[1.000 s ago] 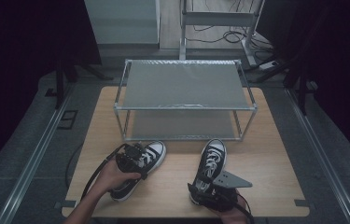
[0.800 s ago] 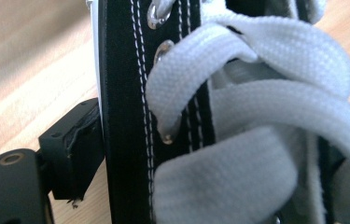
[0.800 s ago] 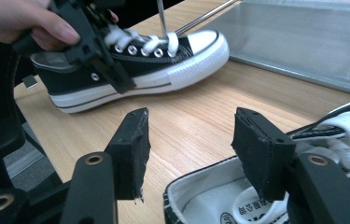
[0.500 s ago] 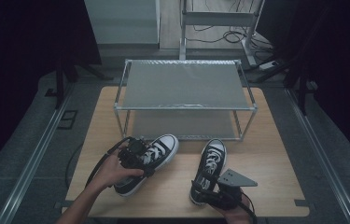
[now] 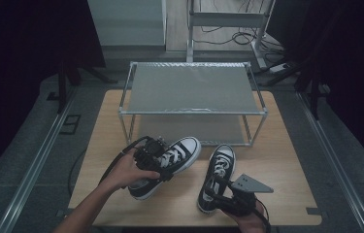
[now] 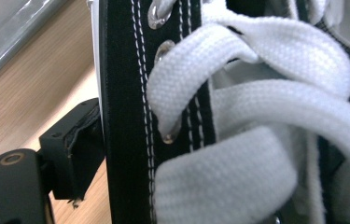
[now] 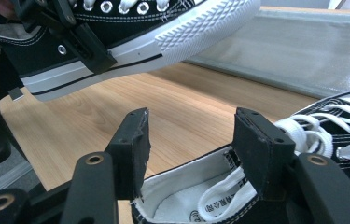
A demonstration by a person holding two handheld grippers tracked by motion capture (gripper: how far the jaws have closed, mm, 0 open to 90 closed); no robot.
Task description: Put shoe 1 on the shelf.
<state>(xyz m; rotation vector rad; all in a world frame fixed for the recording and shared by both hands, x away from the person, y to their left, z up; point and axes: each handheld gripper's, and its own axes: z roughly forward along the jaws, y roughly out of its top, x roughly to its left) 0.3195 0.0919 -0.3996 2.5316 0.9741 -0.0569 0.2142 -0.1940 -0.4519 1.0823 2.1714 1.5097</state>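
A black sneaker with white laces (image 5: 182, 151) hangs tilted above the wooden table (image 5: 286, 165), with my left gripper (image 5: 162, 167) shut on its laced side. In the left gripper view one finger (image 6: 70, 154) presses the outside of the black upper (image 6: 126, 116); the other is hidden under the laces. The second sneaker (image 5: 221, 167) lies on the table, toe toward the rack. My right gripper (image 5: 218, 188) is at its heel. In the right gripper view its jaws (image 7: 186, 149) clasp the heel collar (image 7: 186, 200), and the lifted sneaker (image 7: 130, 28) hovers beyond.
A two-level metal shoe rack (image 5: 191, 90) stands at the back of the table, its lower shelf (image 7: 303, 51) just beyond both shoes. Bare wood lies to the left and right of the shoes. Cables trail on the floor behind.
The left hand has lifted its sneaker off the table and carried it up and a little toward the rack. The right gripper and its sneaker have stayed put.
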